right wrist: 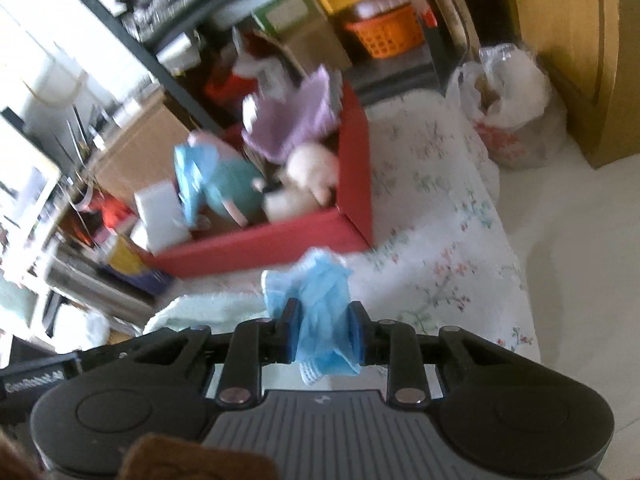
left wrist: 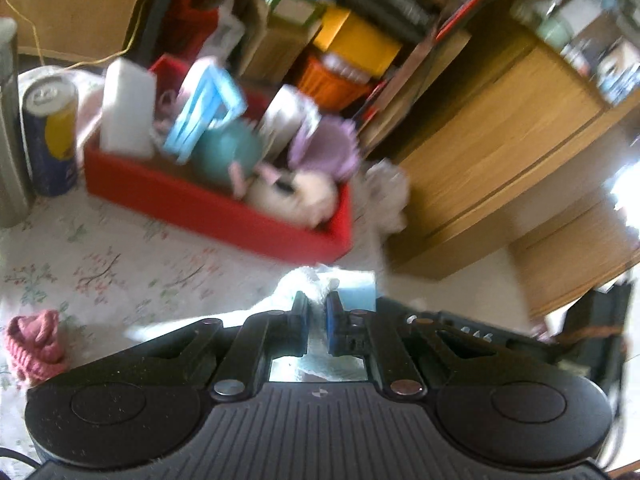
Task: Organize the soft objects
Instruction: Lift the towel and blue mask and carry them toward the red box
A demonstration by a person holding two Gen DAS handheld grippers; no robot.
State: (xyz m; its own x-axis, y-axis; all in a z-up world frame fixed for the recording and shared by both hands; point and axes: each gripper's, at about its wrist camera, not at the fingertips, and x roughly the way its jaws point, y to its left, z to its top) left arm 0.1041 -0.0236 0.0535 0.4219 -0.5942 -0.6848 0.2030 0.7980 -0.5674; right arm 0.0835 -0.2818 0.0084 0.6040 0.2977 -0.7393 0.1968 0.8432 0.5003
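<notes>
My left gripper [left wrist: 318,302] is shut on a white fluffy cloth [left wrist: 304,280] that has a light blue part [left wrist: 358,294] beside it. A crumpled light blue cloth [right wrist: 324,280] is pinched in my shut right gripper [right wrist: 324,320] and held above the table. I cannot tell whether both hold one piece. Ahead of both stands a red box [left wrist: 208,208] [right wrist: 260,244] holding a cream plush toy [left wrist: 296,196] [right wrist: 312,168], a teal soft toy [left wrist: 226,152] [right wrist: 232,188], a purple cloth [left wrist: 324,148] [right wrist: 296,120] and a white block [left wrist: 128,108]. A pink knitted piece [left wrist: 34,346] lies at the left.
A floral tablecloth [left wrist: 120,264] [right wrist: 440,240] covers the table. A drink can [left wrist: 52,136] and a metal flask [left wrist: 10,120] stand left of the box. A wooden cabinet [left wrist: 500,140] and a filled plastic bag [right wrist: 512,108] are on the right, with cluttered shelves behind.
</notes>
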